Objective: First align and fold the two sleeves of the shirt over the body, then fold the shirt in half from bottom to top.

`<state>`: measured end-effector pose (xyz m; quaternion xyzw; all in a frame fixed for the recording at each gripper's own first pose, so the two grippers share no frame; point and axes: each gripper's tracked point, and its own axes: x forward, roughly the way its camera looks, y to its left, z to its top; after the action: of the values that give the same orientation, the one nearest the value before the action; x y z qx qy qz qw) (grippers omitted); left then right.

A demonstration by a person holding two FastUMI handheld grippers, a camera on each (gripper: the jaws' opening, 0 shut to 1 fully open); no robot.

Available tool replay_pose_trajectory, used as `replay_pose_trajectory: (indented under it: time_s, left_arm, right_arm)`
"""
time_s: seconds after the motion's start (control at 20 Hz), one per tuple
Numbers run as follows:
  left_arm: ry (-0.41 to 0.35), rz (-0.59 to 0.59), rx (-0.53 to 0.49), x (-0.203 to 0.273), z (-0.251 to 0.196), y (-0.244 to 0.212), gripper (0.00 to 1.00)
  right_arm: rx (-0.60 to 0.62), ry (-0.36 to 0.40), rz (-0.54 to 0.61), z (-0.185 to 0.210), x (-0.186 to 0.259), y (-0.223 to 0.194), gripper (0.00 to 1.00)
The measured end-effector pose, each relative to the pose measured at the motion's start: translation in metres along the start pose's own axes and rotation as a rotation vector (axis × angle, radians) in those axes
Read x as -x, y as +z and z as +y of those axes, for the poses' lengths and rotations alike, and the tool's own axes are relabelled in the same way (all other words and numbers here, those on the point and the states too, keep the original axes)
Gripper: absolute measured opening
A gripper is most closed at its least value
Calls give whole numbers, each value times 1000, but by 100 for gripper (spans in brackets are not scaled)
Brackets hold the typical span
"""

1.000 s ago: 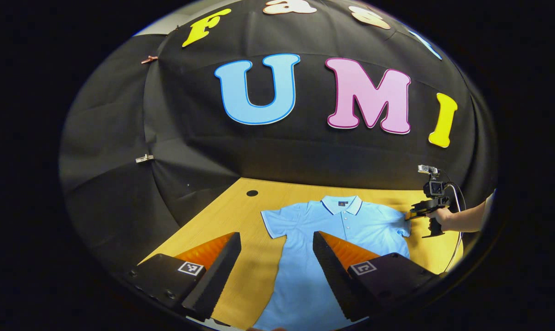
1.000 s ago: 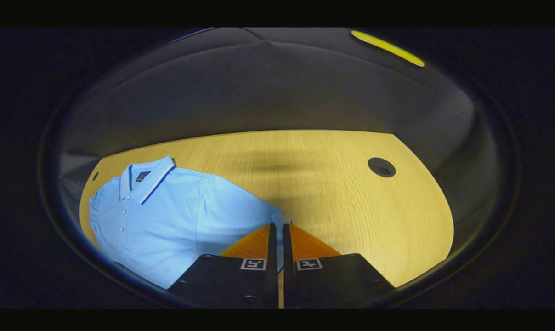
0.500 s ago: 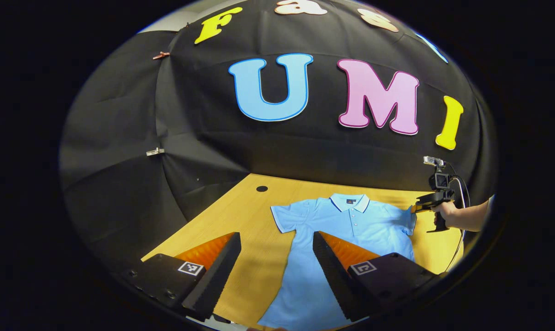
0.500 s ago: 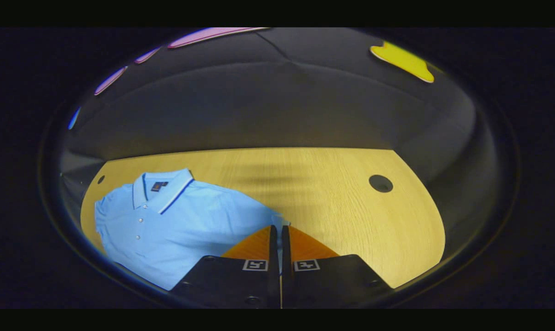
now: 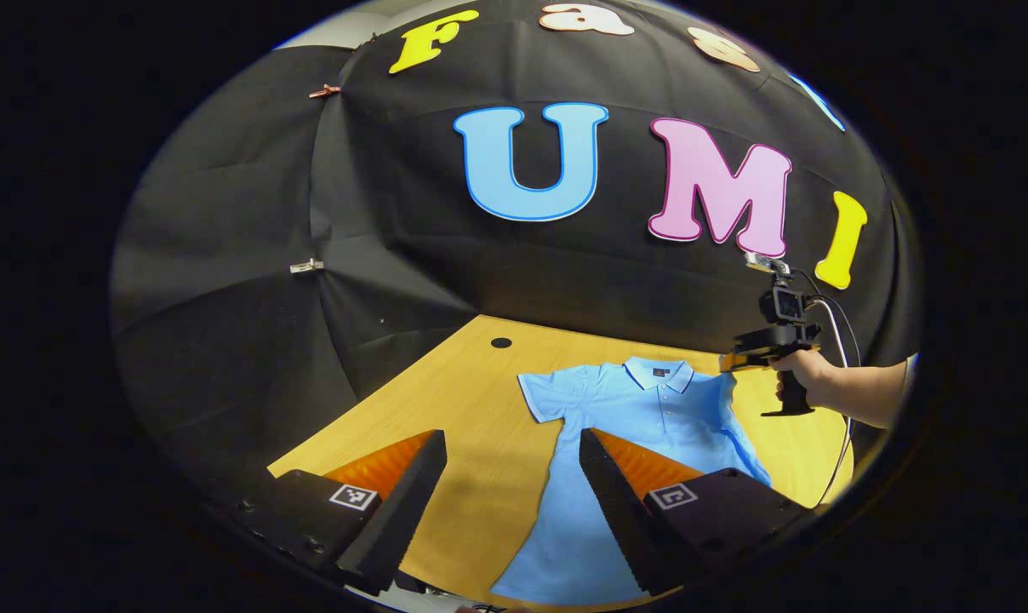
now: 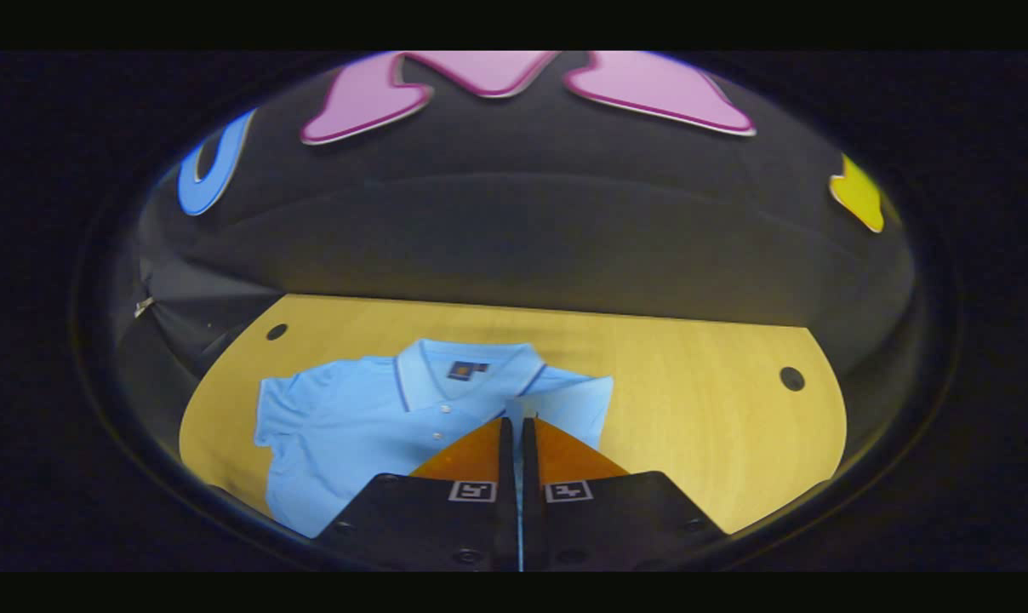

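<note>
1. left tongs [image 5: 510, 477] wide open, nothing between the fingers, held above the near part of the counter [image 5: 446, 400].
2. shirt [image 5: 633, 426] is light blue, collar at the far end, lying flat on the counter ahead and to the right of the left tongs; its lower body runs under the right-hand finger in the left gripper view.
3. shirt's left sleeve [image 5: 544, 393] lies spread flat on the counter, ahead of the left tongs, not touched.
4. right tongs [image 6: 515, 423] closed, both fingers pinched on the edge of the right sleeve [image 6: 578, 400]; a thin strip of blue cloth shows in the slit between them.
5. in the left gripper view the right tongs [image 5: 727, 362] sit far right, a hand [image 5: 799, 370] on the grip, tips at the raised sleeve cloth by the shirt's shoulder, above the counter.
6. in the right gripper view the shirt [image 6: 352, 426] sits ahead and left of the right tongs, collar [image 6: 467, 375] just beyond the tips, sleeve cloth drawn in over the chest.
7. round hole [image 6: 791, 378] in the counter [image 6: 701, 426] well off to the right of the right tongs; another hole [image 6: 276, 331] far left.
</note>
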<state>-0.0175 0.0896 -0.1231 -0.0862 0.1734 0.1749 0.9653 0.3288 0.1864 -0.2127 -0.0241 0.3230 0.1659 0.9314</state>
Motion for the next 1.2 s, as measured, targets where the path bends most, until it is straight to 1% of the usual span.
replay_pose_trajectory:
  time_s: [0.05, 0.1, 0.15, 0.2, 0.25, 0.3, 0.35, 0.4, 0.5, 0.55, 0.6, 0.65, 0.75, 0.85, 0.9, 1.0, 1.05, 1.1, 1.2]
  left_arm:
    - [7, 0, 4, 2, 6, -3, 100]
    - [14, 0, 9, 4, 12, -4, 100]
    - [20, 1, 14, 4, 18, -6, 100]
    - [26, 2, 19, 4, 24, -8, 100]
    - [30, 2, 26, 0, 28, -9, 100]
    - [30, 1, 31, -5, 30, -8, 100]
    - [26, -1, 33, -12, 32, -7, 100]
    - [19, -5, 30, -20, 32, -5, 100]
    - [-10, -17, 16, -45, 27, 5, 100]
    - [-29, -26, 5, -58, 22, 10, 100]
    - [-53, -30, -6, -73, 16, 15, 100]
    - [-77, -31, -13, -89, 9, 18, 100]
    - [-128, -14, -23, -124, -8, 21, 100]
    - [-162, -4, -39, -164, -23, 22, 100]
    - [-172, 5, -48, -184, -30, 21, 100]
    - [-188, 34, -57, -226, -42, 13, 100]
    - [-195, 47, -57, -246, -49, 11, 100]
    - [-204, 51, -57, -266, -54, 10, 100]
    - [-203, 77, -60, -306, -59, 2, 100]
  right_arm:
    - [24, 40, 12, 27, 1, -5, 7]
    - [49, 82, 17, 51, 6, -8, 11]
    - [80, 118, 21, 73, 11, -11, 26]
    - [109, 148, 22, 91, 17, -14, 34]
    - [134, 172, 18, 106, 26, -24, 38]
    - [145, 196, 16, 120, 32, -29, 46]
    - [150, 211, 11, 126, 39, -33, 65]
    - [152, 225, 4, 132, 49, -37, 76]
    - [169, 214, -19, 126, 68, -39, 96]
    - [175, 204, -32, 119, 77, -40, 99]
    - [177, 192, -45, 109, 86, -41, 100]
    - [176, 178, -53, 97, 94, -42, 98]
    - [150, 163, -55, 78, 108, -48, 98]
    - [125, 147, -71, 57, 124, -45, 98]
    - [117, 130, -91, 45, 132, -39, 96]
    - [85, 106, -117, 20, 152, -33, 98]
    - [59, 122, -129, 14, 163, -31, 98]
    - [45, 120, -146, 6, 169, -29, 98]
    - [38, 97, -172, -16, 183, -32, 98]
